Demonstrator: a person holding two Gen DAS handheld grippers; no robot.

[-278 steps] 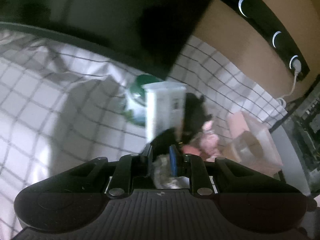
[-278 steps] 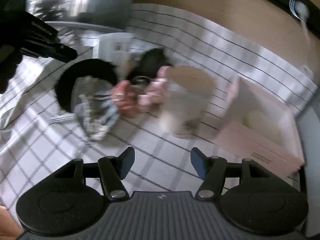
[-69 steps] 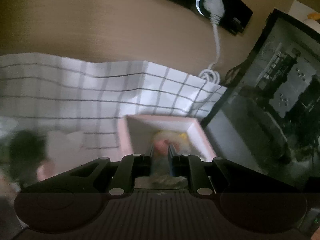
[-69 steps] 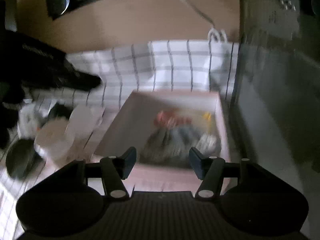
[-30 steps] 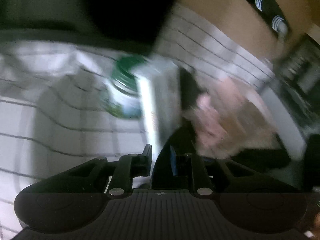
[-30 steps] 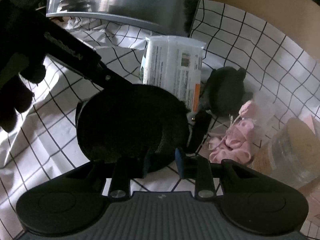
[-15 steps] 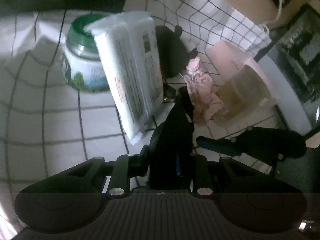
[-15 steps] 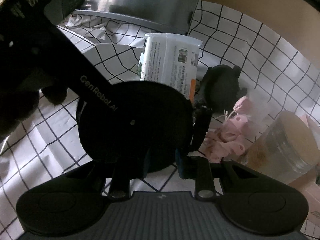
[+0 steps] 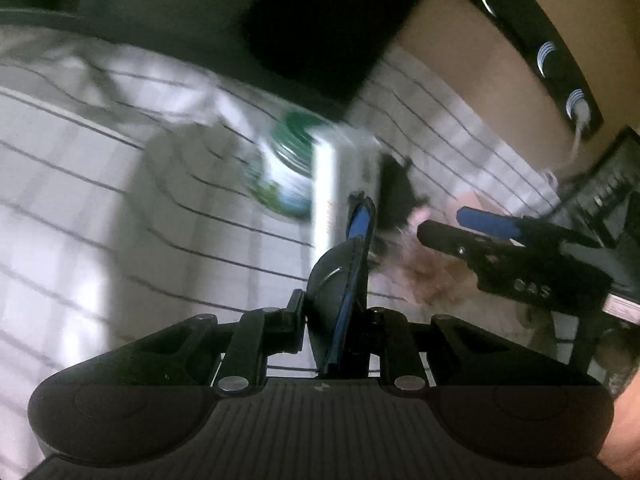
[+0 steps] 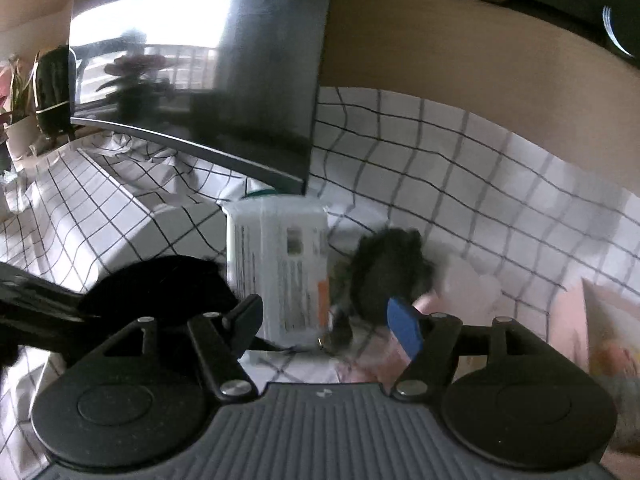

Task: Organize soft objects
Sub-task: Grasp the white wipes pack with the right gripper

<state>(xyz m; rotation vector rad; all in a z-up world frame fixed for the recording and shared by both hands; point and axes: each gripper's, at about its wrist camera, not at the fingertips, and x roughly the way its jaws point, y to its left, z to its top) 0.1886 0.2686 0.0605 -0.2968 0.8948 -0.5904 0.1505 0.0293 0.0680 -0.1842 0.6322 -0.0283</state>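
Note:
My left gripper [image 9: 334, 312] is shut on a flat round black pad with a blue edge [image 9: 344, 272], held edge-on above the checked cloth. The pad also shows in the right wrist view [image 10: 160, 288] at the left. My right gripper [image 10: 324, 320] is open and empty; it also shows in the left wrist view [image 9: 472, 224], right of the pad. Ahead of it stand a white wipes pack [image 10: 280, 272], a black fuzzy toy [image 10: 392, 268] and a pink soft cloth [image 9: 432, 272]. The left wrist view is blurred.
A green-lidded jar [image 9: 288, 168] stands behind the wipes pack. A dark monitor [image 10: 200, 72] stands at the back. A pink box [image 10: 600, 332] sits at the right edge. The checked cloth [image 10: 460, 184] covers the table. A black outlet strip [image 9: 540, 48] is on the wall.
My right gripper has let go of the black pad and opened, drawing off to the right. The left gripper still holds the pad and has swung, blurring its view.

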